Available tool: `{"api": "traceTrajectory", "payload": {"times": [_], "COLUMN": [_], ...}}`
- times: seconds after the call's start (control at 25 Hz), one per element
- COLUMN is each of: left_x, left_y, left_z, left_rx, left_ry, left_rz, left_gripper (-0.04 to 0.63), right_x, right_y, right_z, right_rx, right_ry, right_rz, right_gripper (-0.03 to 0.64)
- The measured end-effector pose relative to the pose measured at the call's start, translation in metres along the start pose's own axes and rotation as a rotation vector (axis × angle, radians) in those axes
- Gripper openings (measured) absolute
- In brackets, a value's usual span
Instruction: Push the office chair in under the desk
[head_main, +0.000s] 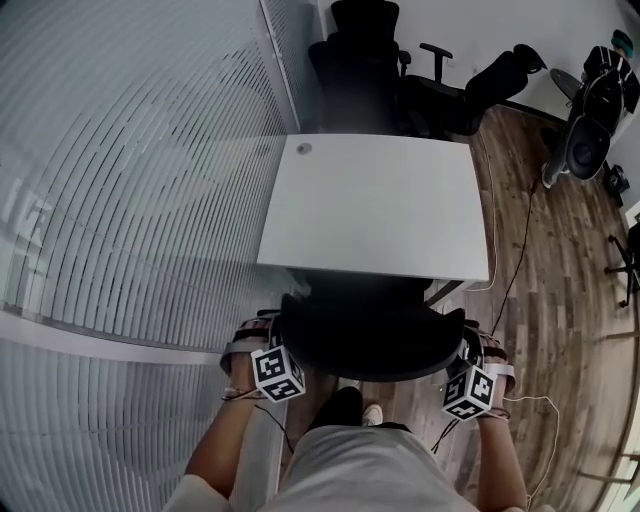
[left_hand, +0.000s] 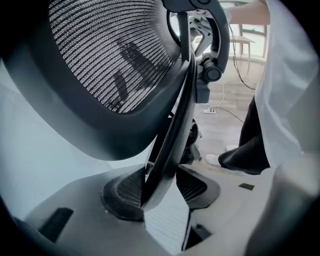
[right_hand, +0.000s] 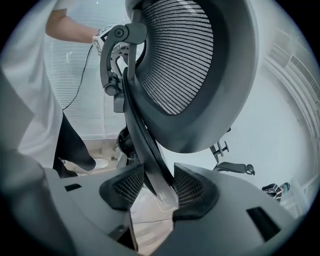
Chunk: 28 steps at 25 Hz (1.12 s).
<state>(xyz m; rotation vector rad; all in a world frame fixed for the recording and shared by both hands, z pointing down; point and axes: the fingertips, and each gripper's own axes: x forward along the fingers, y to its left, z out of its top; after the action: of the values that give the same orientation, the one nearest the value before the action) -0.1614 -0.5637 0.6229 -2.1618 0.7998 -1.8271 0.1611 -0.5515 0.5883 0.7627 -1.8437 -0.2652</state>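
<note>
The black office chair (head_main: 370, 330) stands at the near edge of the white desk (head_main: 380, 200), its seat partly beneath the top. My left gripper (head_main: 272, 328) is at the left side of the backrest and my right gripper (head_main: 468, 338) at the right side. In the left gripper view, the left gripper (left_hand: 160, 192) is shut on the backrest's curved frame bar (left_hand: 175, 135), under the mesh back (left_hand: 110, 65). In the right gripper view, the right gripper (right_hand: 152, 192) is shut on the same kind of bar (right_hand: 142, 140) beside the mesh (right_hand: 175, 60).
A glass wall with blinds (head_main: 130, 200) runs along the left of the desk. More black chairs (head_main: 365, 50) stand behind the desk. A fan-like stand (head_main: 585, 140) and a floor cable (head_main: 520, 250) are on the right. The person's shoe (head_main: 372, 413) is just behind the chair.
</note>
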Motion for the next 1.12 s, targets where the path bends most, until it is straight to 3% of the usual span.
{"api": "traceTrajectory", "payload": {"times": [1.12], "left_x": [0.019], "left_y": [0.018], "left_z": [0.009], "left_rx": [0.017], "left_ry": [-0.019], "left_rz": [0.035], "left_gripper": [0.204], "right_x": [0.017], "right_y": [-0.016], "right_z": [-0.004], "right_rx": [-0.007], "right_ry": [0.039], "right_rz": [-0.054], "right_gripper": [0.197]}}
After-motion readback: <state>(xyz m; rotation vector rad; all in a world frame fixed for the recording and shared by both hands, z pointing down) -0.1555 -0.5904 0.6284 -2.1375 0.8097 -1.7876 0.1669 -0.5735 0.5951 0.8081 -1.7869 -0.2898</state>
